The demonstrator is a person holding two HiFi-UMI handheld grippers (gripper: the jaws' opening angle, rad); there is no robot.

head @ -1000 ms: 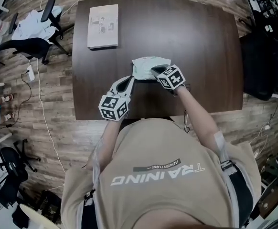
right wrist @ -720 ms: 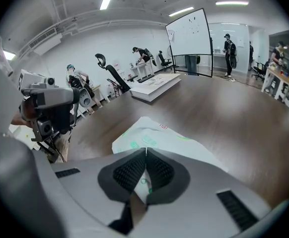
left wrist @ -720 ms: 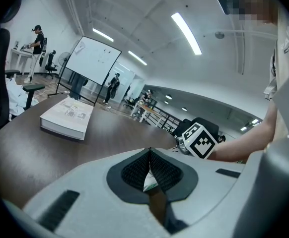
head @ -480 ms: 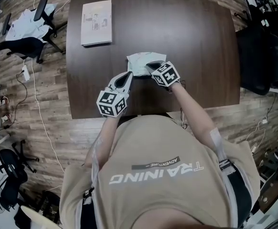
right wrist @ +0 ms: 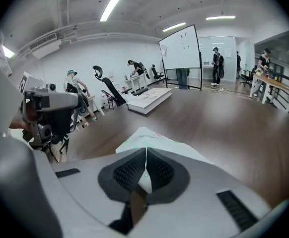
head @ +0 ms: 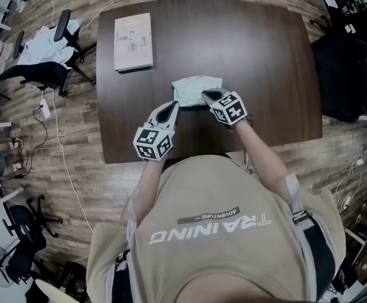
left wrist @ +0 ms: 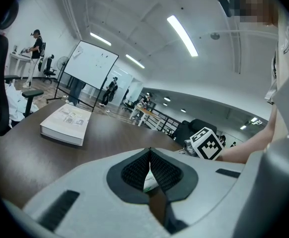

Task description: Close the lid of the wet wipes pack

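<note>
A pale green-and-white wet wipes pack (head: 193,87) lies flat on the dark wooden table (head: 265,62), near its middle. My right gripper (head: 207,94) is shut, with its tips over the pack's near right part. The right gripper view shows the pack (right wrist: 157,139) just beyond the closed tips (right wrist: 146,150). My left gripper (head: 173,105) is also shut, its tips at the pack's near left corner. A sliver of the pack (left wrist: 151,182) shows behind its closed jaws (left wrist: 150,151). The lid is hidden from me.
A white book (head: 133,41) lies at the table's far left corner. An office chair with clothes (head: 51,68) stands left of the table, and a black chair (head: 344,74) to its right. Cables run over the wooden floor.
Both grippers stay shut at the near side of the pack. Only the head camera has shifted a little.
</note>
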